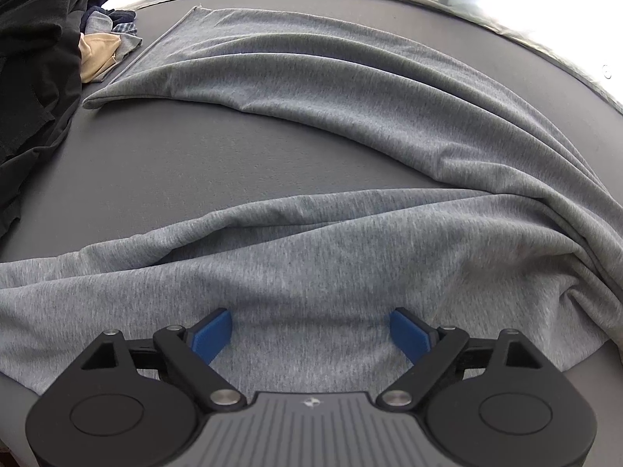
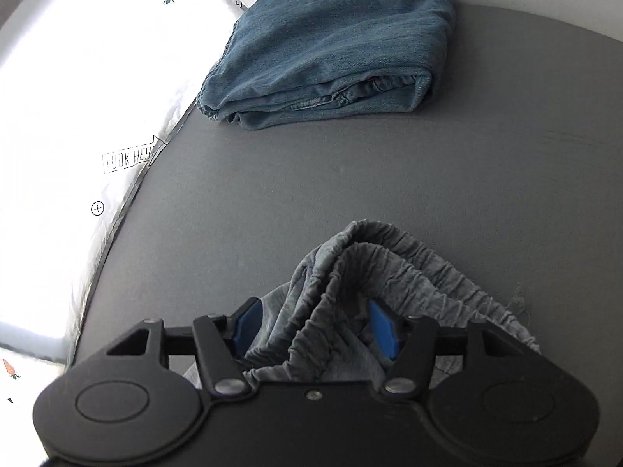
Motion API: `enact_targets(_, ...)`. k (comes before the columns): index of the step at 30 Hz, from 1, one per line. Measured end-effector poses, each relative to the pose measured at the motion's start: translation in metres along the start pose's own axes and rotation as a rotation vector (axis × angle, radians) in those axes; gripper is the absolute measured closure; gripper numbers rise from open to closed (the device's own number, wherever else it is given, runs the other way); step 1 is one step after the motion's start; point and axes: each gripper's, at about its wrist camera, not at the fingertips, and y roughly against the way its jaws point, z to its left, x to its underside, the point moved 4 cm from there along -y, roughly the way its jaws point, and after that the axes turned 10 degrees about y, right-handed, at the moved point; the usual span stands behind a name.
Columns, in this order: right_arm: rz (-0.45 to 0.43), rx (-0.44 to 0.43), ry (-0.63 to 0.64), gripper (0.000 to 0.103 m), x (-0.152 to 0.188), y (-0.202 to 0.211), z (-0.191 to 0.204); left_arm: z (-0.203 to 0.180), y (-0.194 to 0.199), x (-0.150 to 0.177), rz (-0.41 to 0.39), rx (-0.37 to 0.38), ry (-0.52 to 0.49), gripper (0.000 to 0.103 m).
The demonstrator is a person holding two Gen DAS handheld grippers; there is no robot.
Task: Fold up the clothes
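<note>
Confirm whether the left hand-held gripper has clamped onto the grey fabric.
No: the left hand-held gripper stands open, its blue pads wide apart over the grey fabric.

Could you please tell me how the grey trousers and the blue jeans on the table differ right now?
The grey trousers lie spread out and rumpled; the blue jeans sit folded in a compact stack. The trousers are soft grey knit, the jeans blue denim. The right gripper has the trousers' waistband between its fingers; nothing touches the jeans. Both rest on the grey table.

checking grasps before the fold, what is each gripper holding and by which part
Right gripper: the grey pants' bunched elastic waistband sits between its jaws, full clamping unclear. Left gripper: open above the fabric, holding nothing.
</note>
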Motion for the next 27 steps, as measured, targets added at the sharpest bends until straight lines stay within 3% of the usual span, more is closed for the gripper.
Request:
enact_targets(7, 0.052, 0.080, 0.107, 0.043, 0.000, -0.025, 0.012, -0.001, -0.002, -0.001, 0.010, -0.003, 0.003, 0.010)
enact_targets(9, 0.067, 0.090, 0.111, 0.052, 0.001, -0.034, 0.012, -0.001, -0.003, -0.001, 0.012, -0.001, 0.002, 0.009)
enact_targets(11, 0.083, 0.100, 0.123, 0.084, 0.001, -0.042, 0.013, -0.001, -0.004, -0.001, 0.013, -0.001, 0.001, 0.009)
enact_targets(13, 0.085, 0.098, 0.142, 0.088, -0.003, -0.046, 0.019, -0.001, -0.004, -0.001, 0.015, 0.000, 0.001, 0.008)
enact_targets(15, 0.080, 0.063, 0.166, 0.089, -0.011, -0.047, 0.034, -0.002, -0.006, -0.001, 0.020, -0.001, 0.001, 0.006)
enact_targets(18, -0.010, -0.058, 0.210, 0.090, -0.040, -0.033, 0.075, -0.003, -0.007, -0.001, 0.026, -0.001, 0.002, 0.005)
enact_targets(23, -0.262, -0.364, 0.202, 0.091, -0.100, 0.040, 0.140, -0.003, -0.007, -0.001, 0.024, -0.001, 0.002, 0.005)
enact_targets(25, -0.323, -0.408, 0.200, 0.091, -0.110, 0.066, 0.143, -0.003, -0.007, -0.001, 0.023, 0.000, 0.002, 0.005)
enact_targets(27, -0.323, -0.401, 0.184, 0.091, -0.111, 0.071, 0.131, -0.003, -0.007, -0.001, 0.022, 0.000, 0.002, 0.004)
